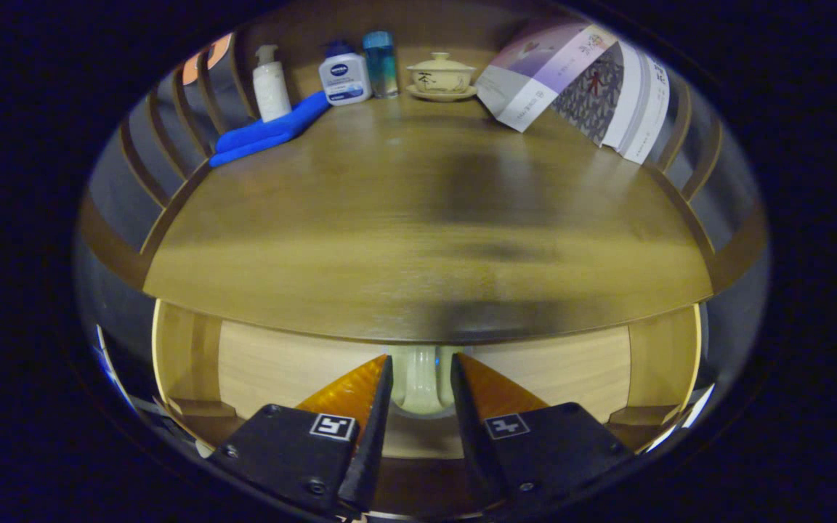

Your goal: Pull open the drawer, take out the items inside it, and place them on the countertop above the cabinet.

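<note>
Gripper [422, 385] level over the open drawer [280, 363], fingers pinching a pale cup [422, 381].

One gripper [422, 370], two fingers, pale cream cup-like object [422, 381] between them; cannot tell if both fingers press it. One such object in open light-wood drawer [280, 363]. One brown wooden tabletop [418, 218]. At its far end: three bottles — one white pump bottle [271, 83], one white bottle with dark blue cap [344, 75], one translucent teal bottle [381, 64]. One folded blue cloth [269, 133]. One cream lidded tea bowl [441, 73] on one saucer. One open printed booklet [578, 83].
</note>
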Demonstrator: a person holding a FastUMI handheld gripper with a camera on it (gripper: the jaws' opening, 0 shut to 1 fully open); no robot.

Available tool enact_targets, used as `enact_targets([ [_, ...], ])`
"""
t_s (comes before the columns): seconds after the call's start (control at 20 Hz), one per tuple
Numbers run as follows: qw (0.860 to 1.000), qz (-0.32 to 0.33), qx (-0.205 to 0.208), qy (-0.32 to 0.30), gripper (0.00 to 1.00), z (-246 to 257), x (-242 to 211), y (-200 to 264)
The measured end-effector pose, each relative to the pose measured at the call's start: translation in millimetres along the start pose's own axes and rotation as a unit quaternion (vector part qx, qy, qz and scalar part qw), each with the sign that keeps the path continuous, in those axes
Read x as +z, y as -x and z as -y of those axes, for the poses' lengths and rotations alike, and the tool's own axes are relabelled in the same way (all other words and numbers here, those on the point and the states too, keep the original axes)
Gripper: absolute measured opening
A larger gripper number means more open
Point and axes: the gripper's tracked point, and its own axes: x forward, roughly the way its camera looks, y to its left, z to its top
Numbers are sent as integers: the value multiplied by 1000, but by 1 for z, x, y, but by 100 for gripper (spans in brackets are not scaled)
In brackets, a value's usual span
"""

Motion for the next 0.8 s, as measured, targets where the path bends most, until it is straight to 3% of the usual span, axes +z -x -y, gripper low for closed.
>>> enact_targets([
  [0.4, 999, -22, -10, 21, 24, -1, -7, -13],
  [0.8, 999, -23, 14, 22, 23, -2, -23, 11],
])
